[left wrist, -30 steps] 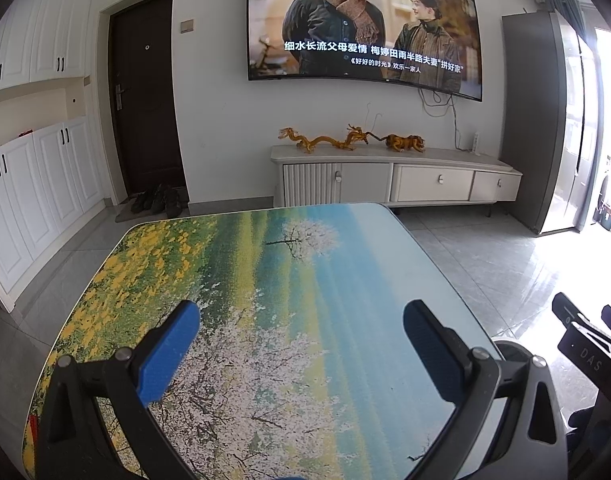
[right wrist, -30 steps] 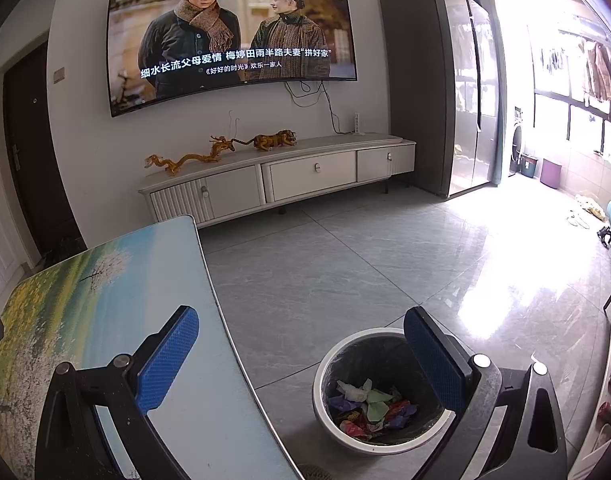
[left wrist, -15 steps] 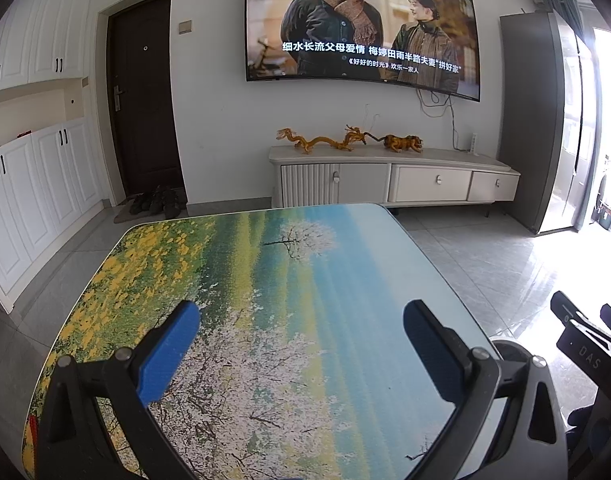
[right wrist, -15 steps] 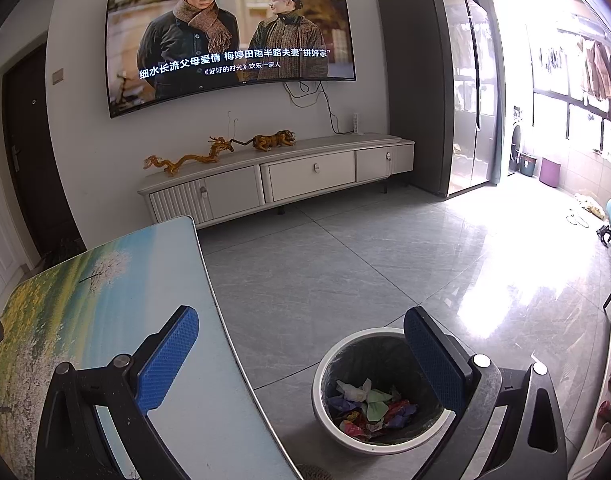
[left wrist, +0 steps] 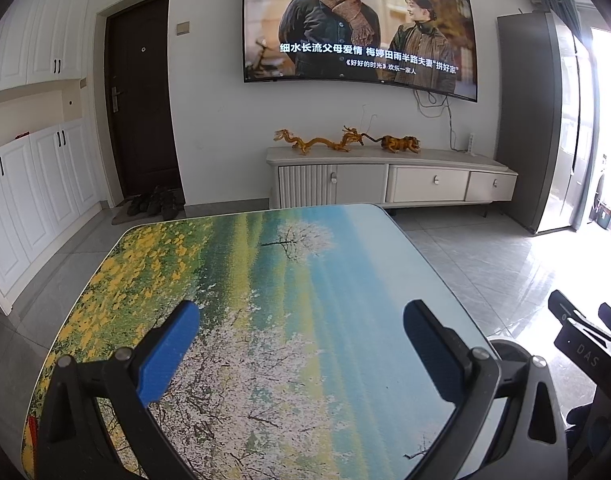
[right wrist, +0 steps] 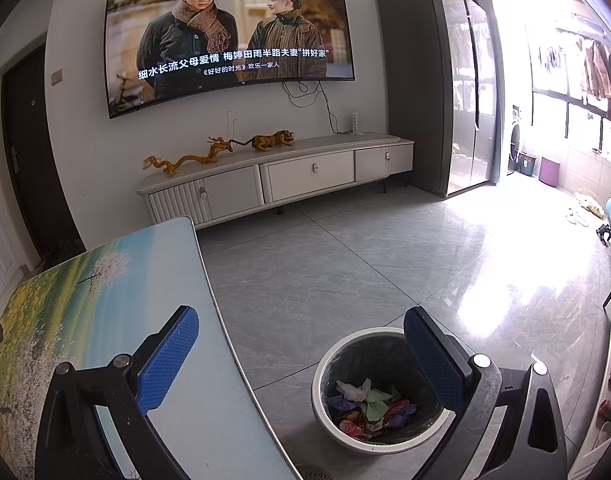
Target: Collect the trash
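Note:
A round white trash bin [right wrist: 325,376] with a dark liner stands on the floor right of the table; crumpled coloured trash [right wrist: 369,408] lies inside it. My right gripper [right wrist: 301,356] is open and empty, above the table's right edge and the bin. My left gripper [left wrist: 301,344] is open and empty, above the table [left wrist: 265,280], whose top carries a printed landscape. A small red thing [left wrist: 32,428] peeks at the table's near left edge, mostly hidden. The right gripper's body [left wrist: 577,344] shows at the right in the left wrist view.
A white TV cabinet [left wrist: 385,180] with golden figurines stands against the far wall under a wall TV [left wrist: 357,28]. A dark door [left wrist: 141,100] and white cupboards [left wrist: 33,192] are at the left, a tall grey cabinet [right wrist: 433,88] at the right. Grey tiled floor [right wrist: 365,264].
Almost nothing has changed. Both grippers stay open; the views shift only very slightly.

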Action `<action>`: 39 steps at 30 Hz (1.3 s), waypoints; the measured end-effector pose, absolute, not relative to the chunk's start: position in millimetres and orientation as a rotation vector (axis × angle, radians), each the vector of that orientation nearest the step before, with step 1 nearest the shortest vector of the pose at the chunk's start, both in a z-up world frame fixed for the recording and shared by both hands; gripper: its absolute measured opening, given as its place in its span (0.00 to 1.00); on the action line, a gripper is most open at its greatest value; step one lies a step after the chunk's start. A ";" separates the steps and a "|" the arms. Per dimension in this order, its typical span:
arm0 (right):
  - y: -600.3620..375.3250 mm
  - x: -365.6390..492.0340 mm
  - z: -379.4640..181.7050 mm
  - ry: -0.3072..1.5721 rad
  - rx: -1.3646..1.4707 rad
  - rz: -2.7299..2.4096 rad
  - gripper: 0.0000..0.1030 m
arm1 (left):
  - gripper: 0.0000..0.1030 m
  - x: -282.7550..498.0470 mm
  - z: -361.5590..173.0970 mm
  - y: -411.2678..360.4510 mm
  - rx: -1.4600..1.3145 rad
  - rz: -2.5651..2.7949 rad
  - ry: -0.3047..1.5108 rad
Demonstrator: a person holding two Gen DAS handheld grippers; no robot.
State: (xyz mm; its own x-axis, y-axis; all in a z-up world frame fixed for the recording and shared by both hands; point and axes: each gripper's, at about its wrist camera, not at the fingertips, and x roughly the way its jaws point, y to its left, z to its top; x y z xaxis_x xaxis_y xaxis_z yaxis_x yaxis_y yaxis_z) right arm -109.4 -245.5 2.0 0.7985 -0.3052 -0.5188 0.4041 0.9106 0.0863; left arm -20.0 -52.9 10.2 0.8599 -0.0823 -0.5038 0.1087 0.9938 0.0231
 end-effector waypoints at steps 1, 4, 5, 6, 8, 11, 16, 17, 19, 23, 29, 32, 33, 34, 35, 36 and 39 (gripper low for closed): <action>-245.7 -109.4 2.0 0.521 0.197 -0.383 1.00 | 0.99 -20.1 10.2 -53.6 0.052 -0.102 0.525; -245.4 -109.5 2.2 0.521 0.198 -0.384 1.00 | 0.99 -21.1 10.2 -53.6 0.054 -0.106 0.522; -245.4 -109.5 2.2 0.521 0.198 -0.384 1.00 | 0.99 -21.4 10.4 -54.0 0.055 -0.107 0.521; -245.7 -109.5 2.2 0.521 0.198 -0.383 1.00 | 0.99 -21.8 10.6 -53.9 0.055 -0.107 0.520; -245.6 -109.6 2.1 0.520 0.198 -0.384 1.00 | 0.99 -22.3 10.5 -53.3 0.056 -0.109 0.519; -246.3 -109.5 2.2 0.521 0.198 -0.383 1.00 | 0.99 -22.6 10.6 -52.6 0.056 -0.110 0.517; -246.1 -109.7 2.1 0.521 0.197 -0.383 1.00 | 0.99 -22.2 10.6 -50.1 0.053 -0.111 0.515; -245.9 -109.8 2.1 0.520 0.197 -0.383 1.00 | 0.99 -22.1 10.5 -49.7 0.053 -0.112 0.515; -245.9 -109.7 2.1 0.521 0.198 -0.383 1.00 | 0.99 -22.1 10.6 -49.7 0.053 -0.113 0.516; -246.1 -109.7 2.3 0.520 0.198 -0.383 1.00 | 0.99 -21.8 10.6 -49.2 0.052 -0.112 0.516; -244.4 -110.7 2.8 0.518 0.200 -0.387 1.00 | 0.99 -22.4 9.0 -47.6 0.046 -0.112 0.524; -243.5 -110.7 3.1 0.519 0.200 -0.387 1.00 | 0.99 -23.3 8.8 -47.8 0.044 -0.113 0.525; -242.6 -111.3 4.0 0.519 0.200 -0.389 1.00 | 0.99 -23.0 8.7 -47.5 0.044 -0.113 0.525; -242.6 -111.2 4.0 0.519 0.200 -0.389 1.00 | 0.99 -22.9 8.7 -47.5 0.044 -0.113 0.525; -242.6 -111.1 4.0 0.519 0.200 -0.389 1.00 | 0.99 -22.8 8.7 -47.4 0.044 -0.113 0.525; -242.5 -111.3 3.9 0.518 0.201 -0.389 1.00 | 0.99 -22.7 8.4 -46.8 0.043 -0.112 0.527; -242.4 -111.4 3.8 0.519 0.201 -0.389 1.00 | 0.99 -23.3 8.3 -46.2 0.036 -0.111 0.531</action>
